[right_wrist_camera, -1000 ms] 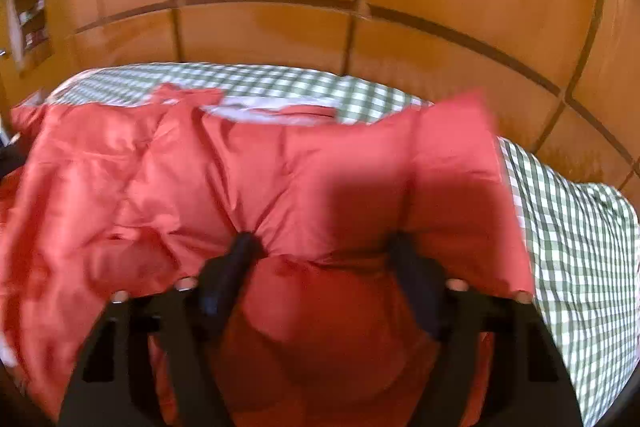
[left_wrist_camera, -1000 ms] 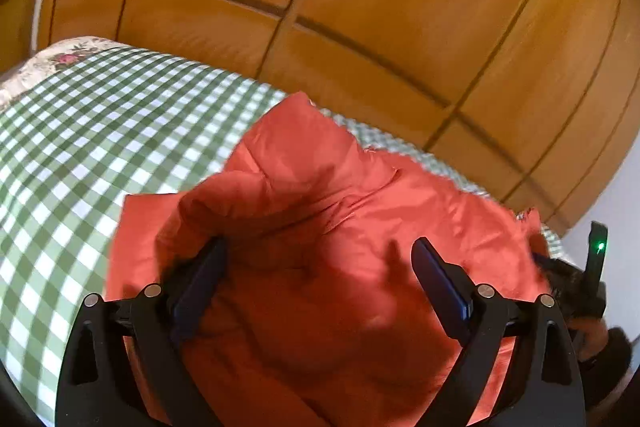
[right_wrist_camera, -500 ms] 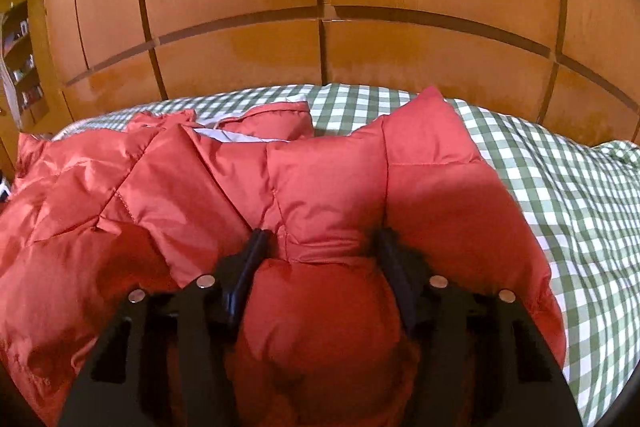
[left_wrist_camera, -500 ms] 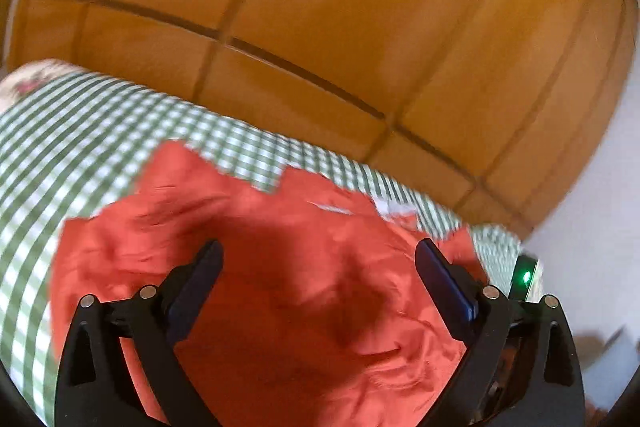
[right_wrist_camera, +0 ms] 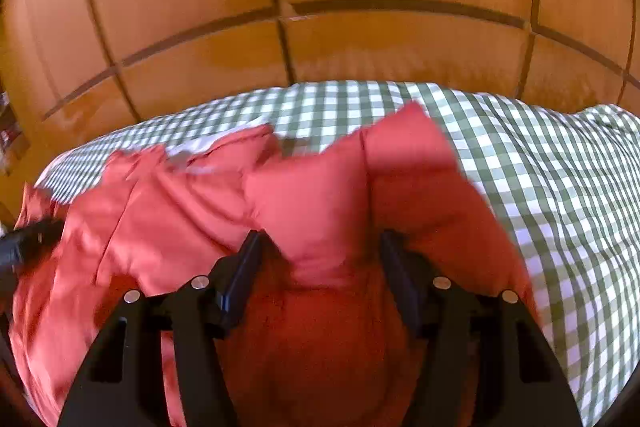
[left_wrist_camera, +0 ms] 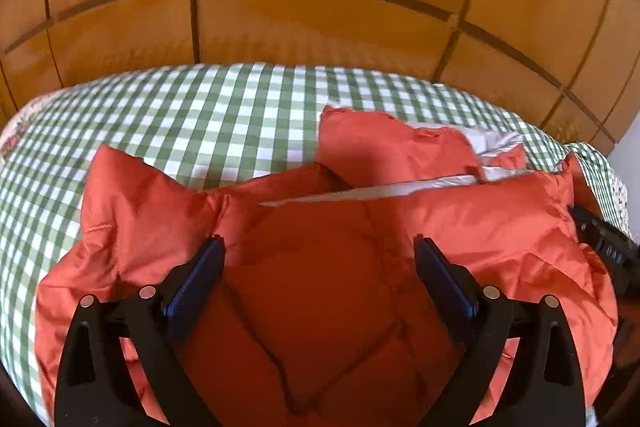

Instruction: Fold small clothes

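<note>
left hand-held gripper (left_wrist_camera: 318, 247) spread, just widened, over red jacket (left_wrist_camera: 320, 307); right hand-held gripper (right_wrist_camera: 320, 247) pinching jacket fold

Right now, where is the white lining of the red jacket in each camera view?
Left wrist view: white lining, right of centre, beyond the left gripper.
Right wrist view: white lining, upper left, at the red jacket's far edge.
Shared landmark: green checked bedcover.
</note>
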The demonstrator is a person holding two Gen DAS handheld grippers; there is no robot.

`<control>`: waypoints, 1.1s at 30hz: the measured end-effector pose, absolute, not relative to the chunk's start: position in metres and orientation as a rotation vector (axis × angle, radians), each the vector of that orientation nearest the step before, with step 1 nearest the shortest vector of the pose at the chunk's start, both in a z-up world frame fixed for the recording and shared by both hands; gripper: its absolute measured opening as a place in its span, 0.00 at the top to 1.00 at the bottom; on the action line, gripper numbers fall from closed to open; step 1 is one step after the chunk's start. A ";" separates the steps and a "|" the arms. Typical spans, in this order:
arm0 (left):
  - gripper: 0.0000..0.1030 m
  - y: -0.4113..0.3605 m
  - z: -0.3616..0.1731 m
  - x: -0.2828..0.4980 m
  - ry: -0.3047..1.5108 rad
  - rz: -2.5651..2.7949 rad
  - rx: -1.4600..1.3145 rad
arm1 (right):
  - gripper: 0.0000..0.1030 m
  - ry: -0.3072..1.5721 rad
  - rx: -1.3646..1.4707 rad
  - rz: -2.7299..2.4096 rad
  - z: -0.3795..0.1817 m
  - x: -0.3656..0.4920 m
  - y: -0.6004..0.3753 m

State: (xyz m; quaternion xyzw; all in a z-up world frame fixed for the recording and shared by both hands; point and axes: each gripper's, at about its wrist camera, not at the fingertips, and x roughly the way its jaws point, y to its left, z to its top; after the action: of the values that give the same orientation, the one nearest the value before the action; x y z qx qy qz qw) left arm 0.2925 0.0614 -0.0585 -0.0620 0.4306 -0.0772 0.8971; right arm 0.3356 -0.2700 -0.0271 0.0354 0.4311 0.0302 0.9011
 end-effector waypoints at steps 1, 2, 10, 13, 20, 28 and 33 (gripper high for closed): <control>0.03 0.062 -0.063 0.295 0.893 -0.167 -0.127 | 0.34 0.890 0.039 0.057 -0.030 0.341 -0.267; 0.03 0.065 -0.069 0.298 0.878 -0.185 -0.125 | 0.32 0.892 0.020 0.061 -0.036 0.346 -0.265; 0.03 0.084 -0.086 0.298 0.767 -0.294 -0.281 | 0.27 0.839 0.134 0.108 -0.056 0.349 -0.280; 0.03 0.087 -0.082 0.290 0.753 -0.292 -0.295 | 0.27 0.813 0.148 0.121 -0.056 0.345 -0.283; 0.03 0.115 -0.052 0.212 0.586 -0.189 -0.408 | 0.22 0.784 0.135 0.128 -0.052 0.340 -0.277; 0.03 0.168 -0.048 0.134 0.470 0.019 -0.506 | 0.02 0.656 0.026 0.068 -0.012 0.306 -0.256; 0.03 0.182 -0.079 0.145 0.621 0.098 -0.550 | 0.02 0.633 -0.007 0.158 0.000 0.294 -0.227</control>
State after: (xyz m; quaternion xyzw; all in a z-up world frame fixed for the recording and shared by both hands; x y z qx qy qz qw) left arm 0.1448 0.1822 -0.0792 -0.2670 0.3015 0.0478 0.9141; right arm 0.2941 -0.2272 -0.0003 -0.0035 0.3111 0.0775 0.9472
